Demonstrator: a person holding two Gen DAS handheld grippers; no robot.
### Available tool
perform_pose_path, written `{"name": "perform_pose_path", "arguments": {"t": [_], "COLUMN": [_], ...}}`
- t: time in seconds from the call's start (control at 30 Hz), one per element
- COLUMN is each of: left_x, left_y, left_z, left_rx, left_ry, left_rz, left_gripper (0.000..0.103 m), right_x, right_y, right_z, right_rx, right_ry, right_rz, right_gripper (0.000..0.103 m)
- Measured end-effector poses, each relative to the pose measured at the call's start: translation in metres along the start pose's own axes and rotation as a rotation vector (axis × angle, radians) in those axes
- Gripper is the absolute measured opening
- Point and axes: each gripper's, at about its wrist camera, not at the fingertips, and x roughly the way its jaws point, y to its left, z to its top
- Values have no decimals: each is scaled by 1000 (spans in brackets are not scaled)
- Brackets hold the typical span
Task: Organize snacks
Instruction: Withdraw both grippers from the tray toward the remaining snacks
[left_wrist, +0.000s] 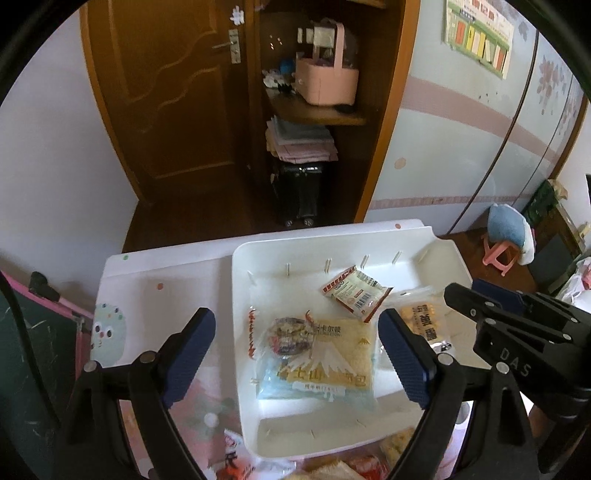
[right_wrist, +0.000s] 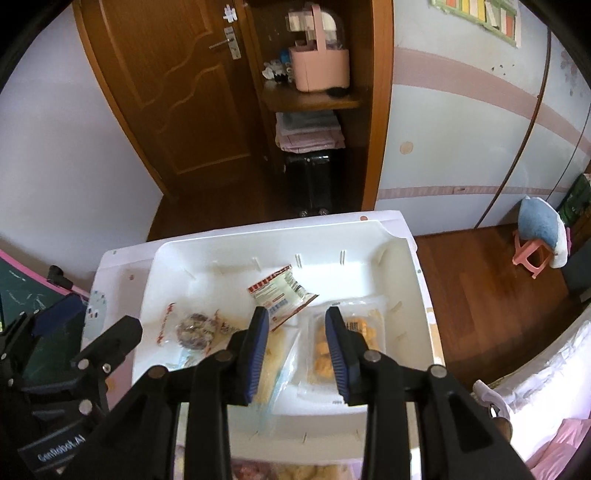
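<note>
A white tray (left_wrist: 332, 251) (right_wrist: 258, 243) sits on a small white table (left_wrist: 147, 280). It holds a large bread packet printed with a mountain (left_wrist: 332, 365) (right_wrist: 280, 354) and a clear packet with a dark cookie (left_wrist: 288, 336) (right_wrist: 195, 328). A small red-and-white sachet (left_wrist: 354, 293) (right_wrist: 280, 291) and a clear packet of yellow snacks (left_wrist: 424, 321) (right_wrist: 321, 354) lie there too. My left gripper (left_wrist: 297, 321) hangs wide open above the bread packet, holding nothing. My right gripper (right_wrist: 297, 314) hovers over the yellow snack packet, its jaws apart and empty.
More loose snack packets (left_wrist: 351, 465) lie on the table in front of the tray. Beyond the table stand an open wardrobe with a pink basket (left_wrist: 325, 81) and a black suitcase (left_wrist: 299, 195). A green chalkboard (left_wrist: 29, 332) is at the left, a pink stool (left_wrist: 502, 254) at the right.
</note>
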Motion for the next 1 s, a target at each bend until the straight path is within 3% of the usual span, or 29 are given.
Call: {"name": "perform_pose_path", "arguments": {"t": [0.27,0.73,1.0], "left_x": [-71,-171,-211], "left_y": [2,1,-3], "left_z": [-19,-83,-123], "left_rx": [-31,-60,-63], "left_ry": [-76,-145,-162], "left_rz": [9,27,31], "left_gripper": [90,91,93], "right_x": [-64,-159,-192], "right_y": [5,11,18], "right_z": [-23,-85,-124], "right_rx": [-33,-56,-80], "right_ry": [-71,-163,-154], "right_rz": [18,62,95], "right_gripper": [55,58,62]}}
